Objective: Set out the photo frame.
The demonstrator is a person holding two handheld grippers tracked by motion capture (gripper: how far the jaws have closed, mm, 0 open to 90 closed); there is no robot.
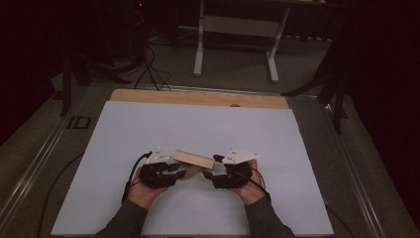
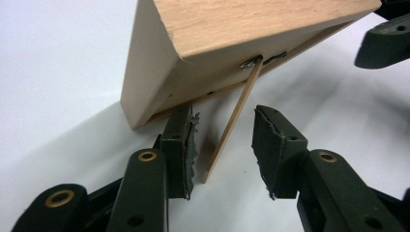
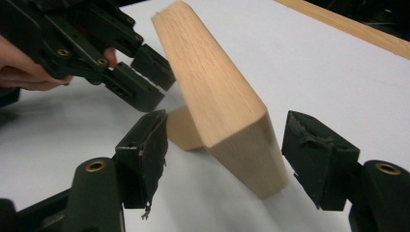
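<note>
A light wooden frame [image 1: 193, 159] stands tilted on the white sheet, propped by a thin stand leg [image 2: 234, 121] hinged to its back. My left gripper [image 1: 179, 172] is open at the frame's left end; in the left gripper view [image 2: 222, 145] the leg passes between its jaws without touching the pads. My right gripper [image 1: 209, 174] is open at the right end. In the right gripper view [image 3: 225, 154] the frame's [image 3: 212, 96] near corner sits between the spread jaws, apart from both pads. The left gripper [image 3: 140, 77] is seen beyond the frame there.
A white sheet [image 1: 198, 129] covers the table, with a wooden board edge [image 1: 198, 97] along its far side. Cables trail from both grippers toward the front. Behind the table are a white desk frame [image 1: 237, 34] and dark stands on the floor.
</note>
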